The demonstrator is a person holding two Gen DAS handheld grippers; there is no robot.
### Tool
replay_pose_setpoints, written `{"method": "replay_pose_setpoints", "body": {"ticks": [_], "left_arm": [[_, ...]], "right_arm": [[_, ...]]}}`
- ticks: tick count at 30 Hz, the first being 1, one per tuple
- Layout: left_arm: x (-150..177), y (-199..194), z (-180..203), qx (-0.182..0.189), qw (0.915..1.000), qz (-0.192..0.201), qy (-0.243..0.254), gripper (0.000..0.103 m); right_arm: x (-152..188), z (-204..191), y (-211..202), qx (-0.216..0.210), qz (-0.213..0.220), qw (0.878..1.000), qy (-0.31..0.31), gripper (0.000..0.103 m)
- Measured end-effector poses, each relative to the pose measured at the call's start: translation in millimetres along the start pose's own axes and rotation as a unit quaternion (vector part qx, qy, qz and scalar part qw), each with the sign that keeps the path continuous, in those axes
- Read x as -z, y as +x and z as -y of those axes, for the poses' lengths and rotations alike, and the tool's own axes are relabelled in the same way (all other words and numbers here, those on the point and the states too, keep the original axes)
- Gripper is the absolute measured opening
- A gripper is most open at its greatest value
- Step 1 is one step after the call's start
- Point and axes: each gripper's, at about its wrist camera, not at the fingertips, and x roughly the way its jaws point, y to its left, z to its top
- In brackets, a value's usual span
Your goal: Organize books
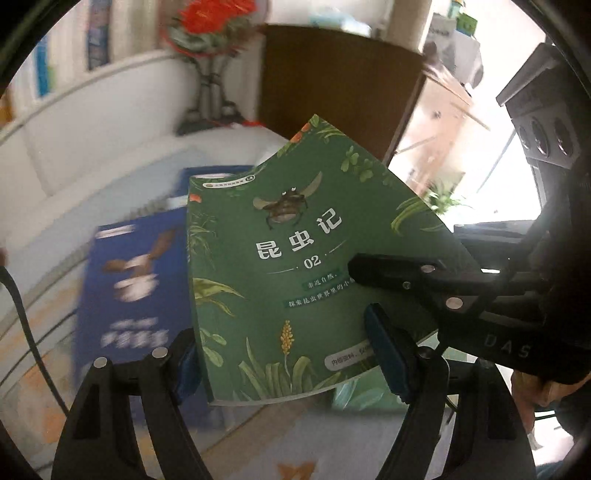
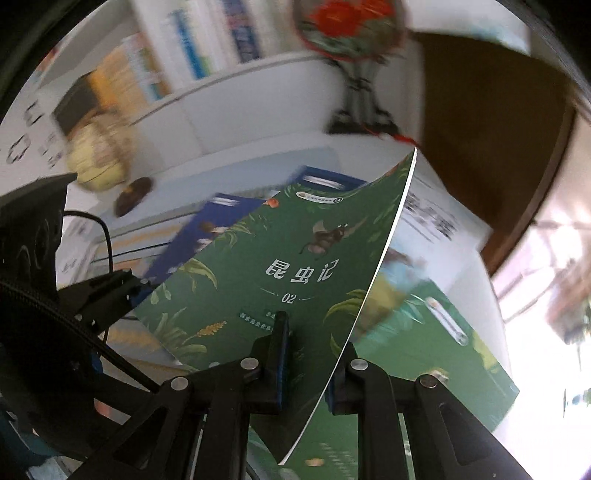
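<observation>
**Right wrist view: green insect book lifted off the bench**

Right wrist view shows the right gripper clamped on the lower edge of the green insect book, its jaws pressed together on the thin cover and pages. The book is held tilted, clear of the bench. In the left wrist view the left gripper has its jaws apart on either side of the green insect book, with the pads not visibly pressing it. Just behind the green book a blue bird book lies flat on the bench, blurred. Farther behind it stands a red flower ornament on a dark stand, beside a brown panel.
</observation>
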Motion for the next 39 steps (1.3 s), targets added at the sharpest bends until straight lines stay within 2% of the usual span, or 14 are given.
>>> {"method": "replay_pose_setpoints", "body": {"ticks": [6,12,21,29,33,39], "left_arm": [[20,-67,-39,-0.063,0.9964,0.032,-0.047,0.075],[65,-145,-106,-0.111,0.9830,0.065,-0.131,0.075],[141,-225,-195,-0.162,0.9641,0.079,-0.195,0.075],[193,-258,-259,-0.177,0.9515,0.084,-0.237,0.075],[213,-266,-284,-0.185,0.9487,0.085,-0.242,0.075],[220,-261,-317,-0.195,0.9495,0.077,-0.233,0.075]], "right_arm": [[-15,-72,-14,-0.054,0.029,0.996,-0.064,0.016],[-32,-168,-13,-0.111,0.044,0.985,-0.124,0.016],[-28,-307,9,-0.162,0.023,0.972,-0.170,0.016],[-25,-397,48,-0.189,-0.006,0.965,-0.181,0.016],[-23,-432,63,-0.181,-0.013,0.963,-0.200,0.016],[-26,-460,92,-0.183,-0.027,0.968,-0.172,0.016]]}}
